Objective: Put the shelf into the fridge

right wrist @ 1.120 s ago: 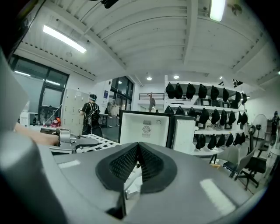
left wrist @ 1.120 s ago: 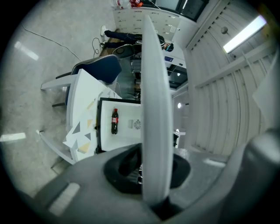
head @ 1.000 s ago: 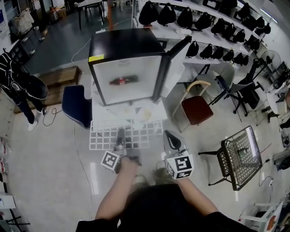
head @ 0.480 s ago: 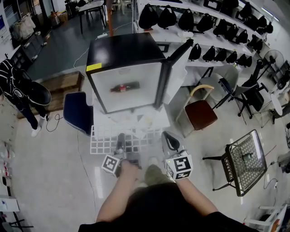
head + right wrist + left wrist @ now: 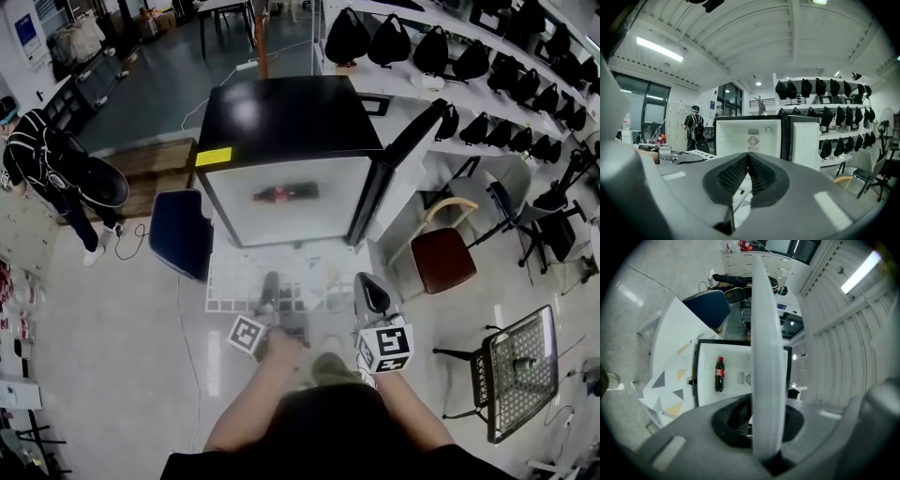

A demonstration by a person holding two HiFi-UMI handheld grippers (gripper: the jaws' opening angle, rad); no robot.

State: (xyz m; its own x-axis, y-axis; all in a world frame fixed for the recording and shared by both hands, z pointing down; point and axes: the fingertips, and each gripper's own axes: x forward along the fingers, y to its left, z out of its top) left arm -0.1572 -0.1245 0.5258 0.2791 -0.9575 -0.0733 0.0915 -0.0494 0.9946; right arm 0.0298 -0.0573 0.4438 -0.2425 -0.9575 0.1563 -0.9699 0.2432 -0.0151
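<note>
The white wire shelf [image 5: 234, 286] lies flat, low in front of the fridge [image 5: 291, 117], with its far edge near the fridge's foot. My left gripper [image 5: 269, 283] is shut on the shelf's near edge. In the left gripper view the shelf [image 5: 765, 333] shows edge-on as a white band between the jaws. The fridge door [image 5: 403, 159] stands open to the right. A cola bottle [image 5: 284, 194] lies inside the white cavity. My right gripper [image 5: 368, 289] hovers at the shelf's right side, shut with nothing in it; its pads [image 5: 761, 173] meet at the tips.
A blue chair [image 5: 180, 232] stands left of the fridge and a red-seated chair [image 5: 443, 260] to its right. A black wire-mesh chair [image 5: 516, 370] is at the far right. A person [image 5: 56, 173] stands at the left. Wall shelves of black bags [image 5: 450, 56] run behind.
The view and both grippers have come closer to the fridge. The shelf has travelled forward with the left gripper, so its far edge now sits near the fridge's foot.
</note>
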